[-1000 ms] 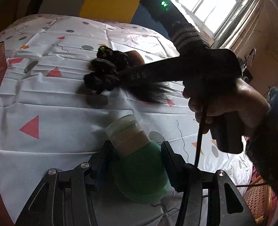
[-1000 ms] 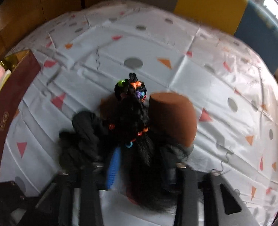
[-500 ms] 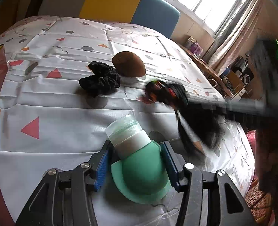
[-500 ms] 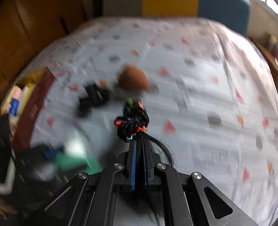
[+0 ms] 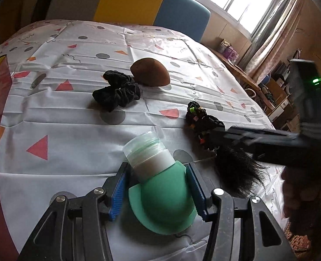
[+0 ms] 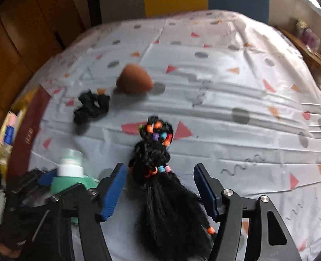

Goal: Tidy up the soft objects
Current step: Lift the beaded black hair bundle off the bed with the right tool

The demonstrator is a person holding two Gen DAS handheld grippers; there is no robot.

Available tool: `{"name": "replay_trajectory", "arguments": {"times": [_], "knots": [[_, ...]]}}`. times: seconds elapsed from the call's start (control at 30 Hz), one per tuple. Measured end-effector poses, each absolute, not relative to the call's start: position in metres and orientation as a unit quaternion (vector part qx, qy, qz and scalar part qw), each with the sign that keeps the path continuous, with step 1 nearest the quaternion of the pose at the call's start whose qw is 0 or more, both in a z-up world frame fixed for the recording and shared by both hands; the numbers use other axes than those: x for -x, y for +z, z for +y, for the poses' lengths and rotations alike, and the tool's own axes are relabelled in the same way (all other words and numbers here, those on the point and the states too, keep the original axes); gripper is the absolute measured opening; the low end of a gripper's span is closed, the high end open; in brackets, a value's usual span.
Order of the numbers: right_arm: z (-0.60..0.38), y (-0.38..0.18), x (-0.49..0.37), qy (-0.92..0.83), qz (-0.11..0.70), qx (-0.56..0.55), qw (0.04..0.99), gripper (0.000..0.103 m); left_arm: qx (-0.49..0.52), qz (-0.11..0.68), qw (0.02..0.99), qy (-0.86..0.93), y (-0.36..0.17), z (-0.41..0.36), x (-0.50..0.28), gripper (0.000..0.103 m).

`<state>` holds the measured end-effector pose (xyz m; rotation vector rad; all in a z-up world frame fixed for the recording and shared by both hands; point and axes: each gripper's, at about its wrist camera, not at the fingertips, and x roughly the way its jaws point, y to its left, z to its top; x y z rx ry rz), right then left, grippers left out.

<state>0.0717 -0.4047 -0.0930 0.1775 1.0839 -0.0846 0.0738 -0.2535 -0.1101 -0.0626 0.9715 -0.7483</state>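
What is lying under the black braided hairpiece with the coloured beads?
Under the braided hairpiece only the patterned sheet shows, with a red triangle print peeking out beside its beaded end. The part of the sheet directly beneath the hair is covered.

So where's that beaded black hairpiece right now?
The hairpiece lies on the tablecloth between the open right tongs, right of the green bottle.

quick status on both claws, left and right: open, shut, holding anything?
Left claw: closed on the green squeeze bottle.
Right claw: open, jaws have just been opening; the beaded black hairpiece lies between them on the tablecloth, pads clear of it.
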Motion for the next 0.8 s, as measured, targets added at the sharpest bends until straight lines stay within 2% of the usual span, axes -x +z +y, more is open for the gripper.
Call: {"name": "replay_trajectory", "arguments": {"times": [0.03,0.07,0.1,0.3,0.4,0.63,0.8], "knots": [[-0.402,-0.101,-0.074,-0.042,0.527,-0.068,0.846,0.05,0.03,0.456,0.817,-0.35,-0.11,-0.254,-0.074,0.054],[-0.399,-0.108,-0.077,-0.048,0.538,-0.046,0.84,0.031,0.032,0.457,0.817,-0.349,-0.11,-0.253,-0.074,0.054],[-0.397,-0.107,-0.077,-0.052,0.53,-0.034,0.846,0.026,0.034,0.458,0.817,-0.348,-0.111,-0.253,-0.074,0.054],[-0.41,-0.112,-0.077,-0.027,0.528,-0.079,0.845,0.029,0.031,0.466,0.816,-0.341,-0.109,-0.254,-0.075,0.054],[-0.413,-0.112,-0.077,-0.022,0.524,-0.093,0.846,0.03,0.021,0.471,0.815,-0.338,-0.107,-0.257,-0.076,0.051],[-0.398,-0.11,-0.073,-0.027,0.515,-0.03,0.856,0.029,0.002,0.471,0.816,-0.335,-0.098,-0.257,-0.067,0.044],[-0.402,-0.111,-0.072,-0.023,0.512,-0.034,0.858,0.029,-0.015,0.465,0.825,-0.321,-0.089,-0.249,-0.056,0.044]]}}
